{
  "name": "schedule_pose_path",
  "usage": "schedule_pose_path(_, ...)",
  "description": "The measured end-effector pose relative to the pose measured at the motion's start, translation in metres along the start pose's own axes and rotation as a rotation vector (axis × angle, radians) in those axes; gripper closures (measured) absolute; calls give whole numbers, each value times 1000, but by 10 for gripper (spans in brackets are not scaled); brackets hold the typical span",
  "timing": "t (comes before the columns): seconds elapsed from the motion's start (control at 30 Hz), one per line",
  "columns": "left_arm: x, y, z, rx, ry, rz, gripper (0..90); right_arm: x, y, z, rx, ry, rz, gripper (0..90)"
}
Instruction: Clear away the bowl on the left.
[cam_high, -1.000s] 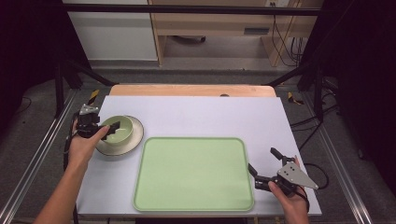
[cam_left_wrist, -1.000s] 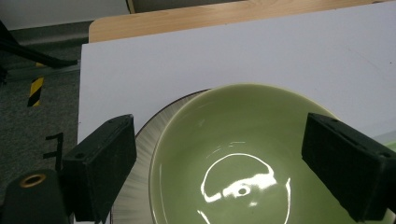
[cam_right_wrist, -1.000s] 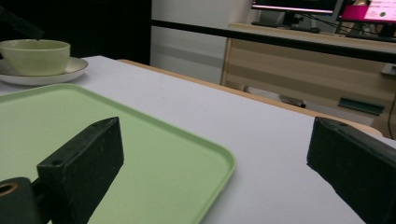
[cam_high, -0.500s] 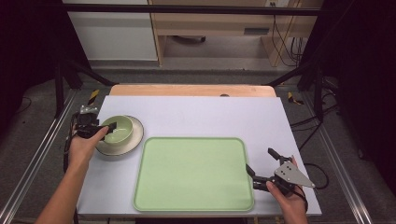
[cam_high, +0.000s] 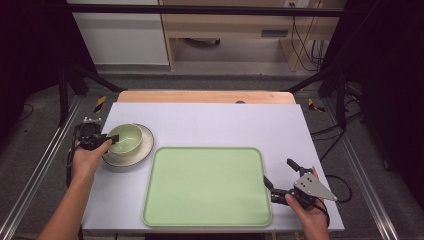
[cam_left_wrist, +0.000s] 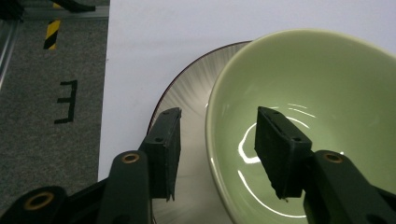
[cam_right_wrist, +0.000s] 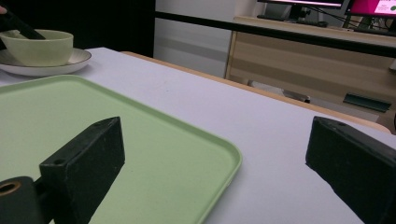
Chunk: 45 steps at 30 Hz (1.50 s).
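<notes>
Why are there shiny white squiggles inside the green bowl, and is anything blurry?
Left gripper view: the squiggles are lamp glare on the glossy bowl. Right gripper view: the near jaws look soft, while the tray rim stays sharper. High view: evenly lit table, dark surroundings.

Overall light: even and soft from above; the white table (cam_high: 215, 122) is bright, the surroundings at 9 and 3 o'clock fall into near black.
Shadows: faint, short ones under the plate (cam_high: 142, 150) and along the tray (cam_high: 207, 186) edge at 6 o'clock.
Glare: curved white streaks inside the green bowl (cam_left_wrist: 317, 107) in the left gripper view, toward 6 o'clock.
Focus: high view is soft and low in detail; in the right gripper view the near jaws are blurred, and the monitor (cam_right_wrist: 369, 5) at 1 o'clock is overexposed.
Distortion: table edges splay outward toward 6 o'clock in the high view.
</notes>
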<state>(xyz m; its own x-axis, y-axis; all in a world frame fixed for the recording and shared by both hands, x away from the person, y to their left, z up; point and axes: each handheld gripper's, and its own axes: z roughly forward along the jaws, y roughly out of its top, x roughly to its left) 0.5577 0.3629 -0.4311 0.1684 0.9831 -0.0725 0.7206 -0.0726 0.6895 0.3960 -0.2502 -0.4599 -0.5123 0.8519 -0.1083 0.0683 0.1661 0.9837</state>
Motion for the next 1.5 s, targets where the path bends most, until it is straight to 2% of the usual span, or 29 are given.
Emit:
schedule_pose_path(0.17, 2, -1, 1, 12, -10, -33, 575, 0, 0, -1, 1, -1, 1, 46)
schedule_pose_path(0.47, 2, -1, 2, 35, -20, -39, 645, 0, 0, 0, 4, 0, 5, 46)
schedule_pose_path(0.57, 3, -2, 3, 32, -24, -48, 665, 0, 0, 0, 4, 0, 4, 46)
schedule_pose_path(0.6, 4, -2, 2, 29, -24, -68, 675, 0, 0, 0, 5, 0, 4, 46)
schedule_pose_path(0.7, 7, -4, 3, 39, -33, -80, 705, 0, 0, 0, 6, 2, 4, 46)
schedule_pose_path(0.87, 7, -4, 4, 43, -48, -82, 735, -1, -1, 0, 5, 1, 1, 46)
schedule_pose_path(0.97, 6, -4, 5, 45, -59, -86, 795, -1, -1, 0, 5, 1, 2, 46)
schedule_pose_path(1.1, 5, -4, 4, 51, -53, -83, 806, -1, -1, 0, 6, -2, 4, 46)
schedule_pose_path(1.2, 5, -4, 4, 52, -46, -103, 818, -1, -1, 0, 7, -3, 5, 46)
schedule_pose_path(1.5, 7, -3, 0, 49, -63, -137, 836, -1, -1, 0, 9, -4, 5, 46)
